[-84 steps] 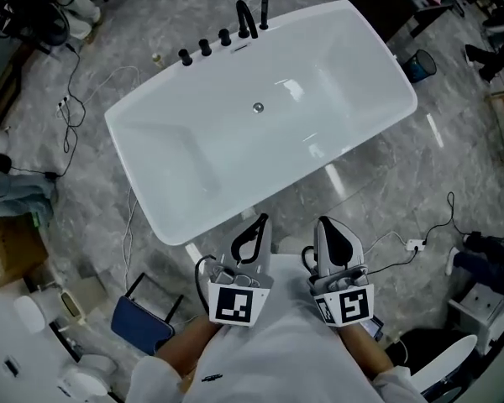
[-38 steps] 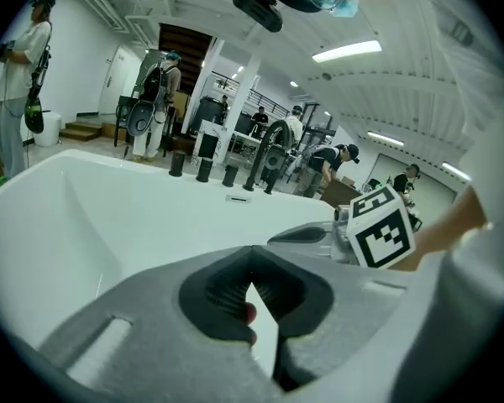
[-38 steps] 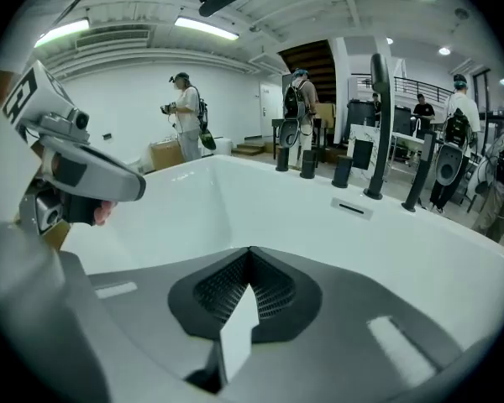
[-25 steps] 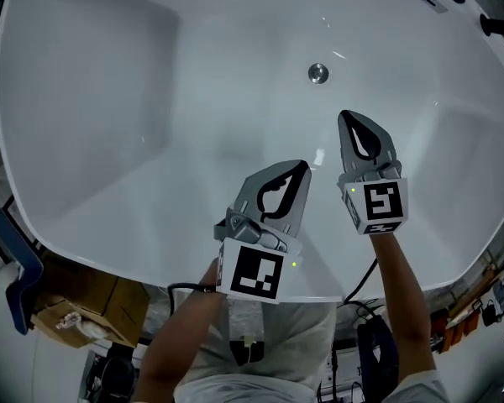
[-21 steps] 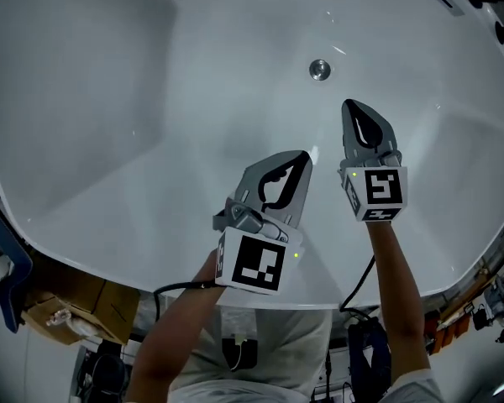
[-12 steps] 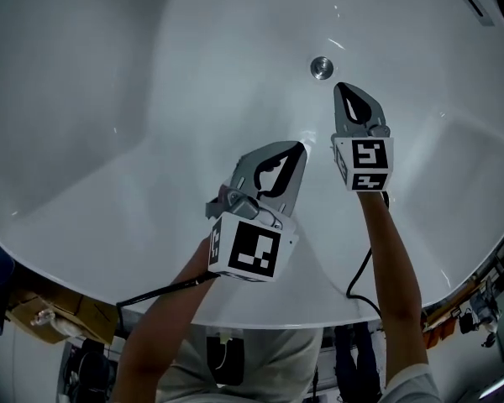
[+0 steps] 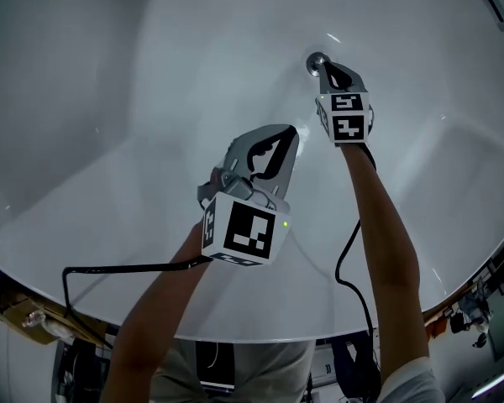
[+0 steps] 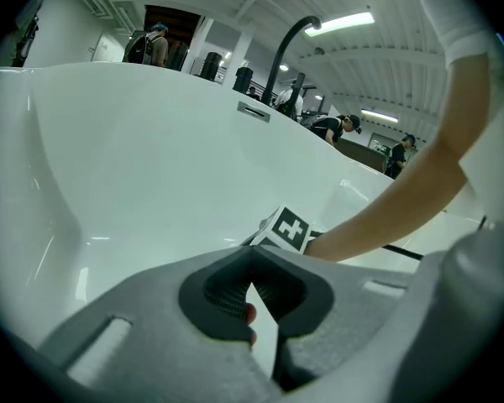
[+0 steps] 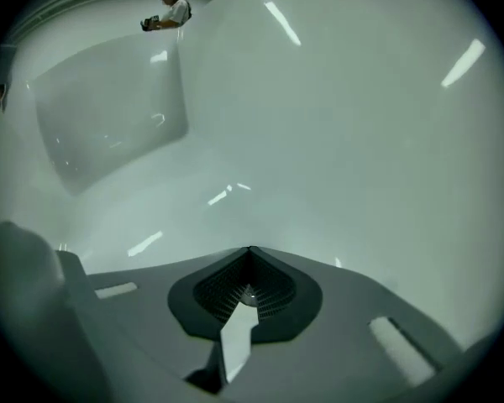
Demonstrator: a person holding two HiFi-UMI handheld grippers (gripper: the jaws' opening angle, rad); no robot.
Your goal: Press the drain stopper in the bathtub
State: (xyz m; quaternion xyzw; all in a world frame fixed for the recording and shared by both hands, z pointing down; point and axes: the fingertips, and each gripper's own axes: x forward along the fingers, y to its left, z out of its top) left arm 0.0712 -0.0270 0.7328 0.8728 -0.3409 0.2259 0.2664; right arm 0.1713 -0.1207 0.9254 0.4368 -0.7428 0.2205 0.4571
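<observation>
The round chrome drain stopper [image 7: 314,59] sits in the floor of the white bathtub [image 7: 134,99]. My right gripper [image 7: 323,64] is shut, and its closed tips rest against the stopper's near edge; the stopper is partly hidden by them. In the right gripper view the shut right gripper [image 9: 250,250] points at the glossy tub floor [image 9: 319,124]. My left gripper [image 7: 292,131] is shut on nothing and hangs above the tub floor, nearer me and left of the right arm. From the left gripper [image 8: 254,250] the right gripper's marker cube [image 8: 291,227] shows just ahead.
A black faucet [image 8: 279,53] and an overflow slot [image 8: 254,112] are on the tub's far rim. People stand in the background [image 8: 151,44]. A black cable [image 7: 346,259] trails along my right arm. Clutter lies beyond the tub's near rim [image 7: 466,305].
My right gripper has reached forward and down until its tips meet the drain stopper. The head view has come closer to the tub floor. The left gripper has barely shifted.
</observation>
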